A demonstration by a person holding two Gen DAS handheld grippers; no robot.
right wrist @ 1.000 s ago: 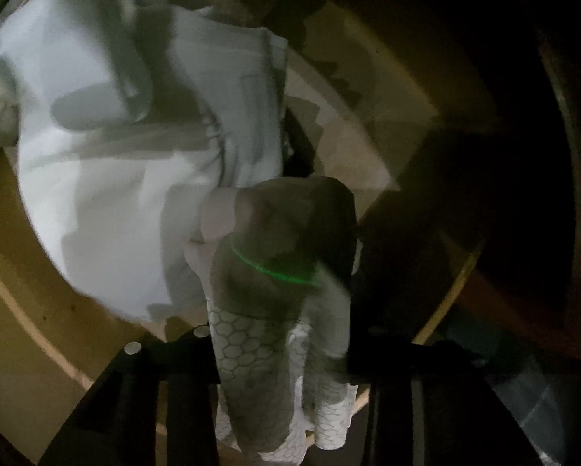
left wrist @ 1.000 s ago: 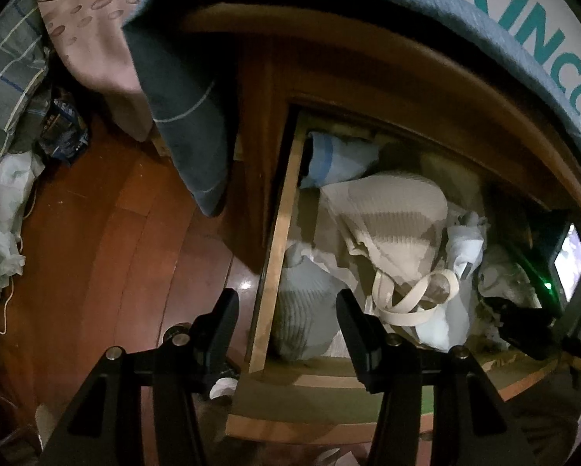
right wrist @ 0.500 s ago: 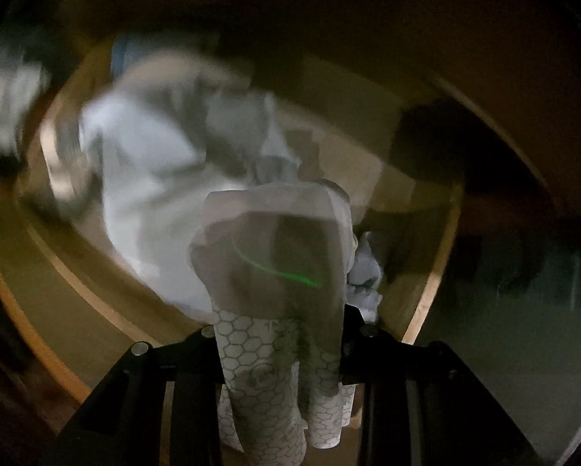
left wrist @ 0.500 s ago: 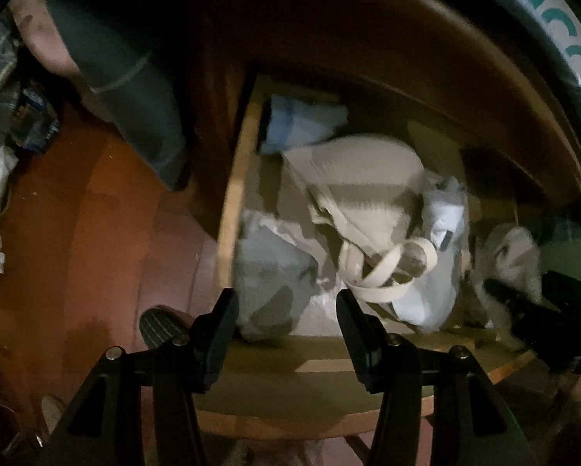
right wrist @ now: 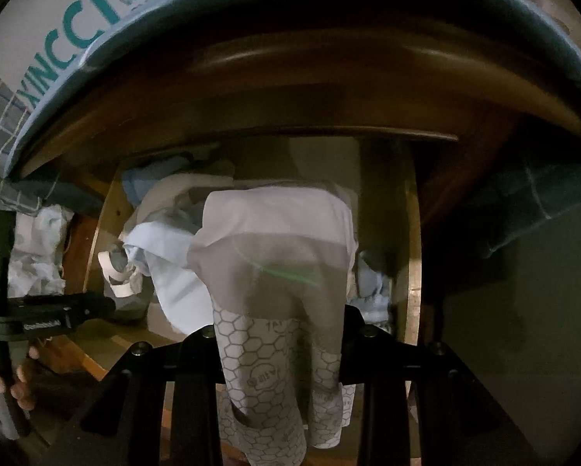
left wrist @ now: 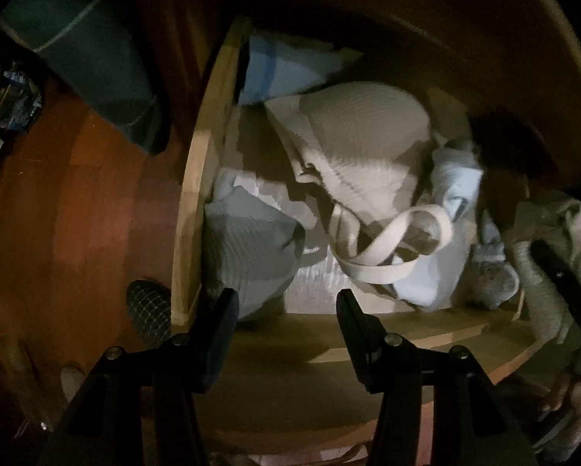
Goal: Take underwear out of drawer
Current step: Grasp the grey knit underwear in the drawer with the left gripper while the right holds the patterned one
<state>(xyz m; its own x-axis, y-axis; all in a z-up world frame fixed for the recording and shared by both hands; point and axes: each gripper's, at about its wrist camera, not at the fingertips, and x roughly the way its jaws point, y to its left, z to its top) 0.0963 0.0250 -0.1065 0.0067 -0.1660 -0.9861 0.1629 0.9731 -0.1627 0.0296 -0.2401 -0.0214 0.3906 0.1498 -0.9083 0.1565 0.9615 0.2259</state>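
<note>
Hanging from the right gripper (right wrist: 279, 349) is the underwear (right wrist: 277, 256), a pale white-and-grey piece with a band printed in grey hexagons; the jaws are pinched tight on that band, and the garment is held in front of and above the open wooden drawer (left wrist: 191, 178). Inside the drawer lie a cream ribbed garment (left wrist: 364, 143) with a looping strap, a grey folded piece (left wrist: 247, 248) against the drawer's left wall, and a light blue item (left wrist: 279, 70) at its back. Over the drawer's front edge, the left gripper (left wrist: 286, 310) points down with its jaws about halfway apart and nothing between them.
</note>
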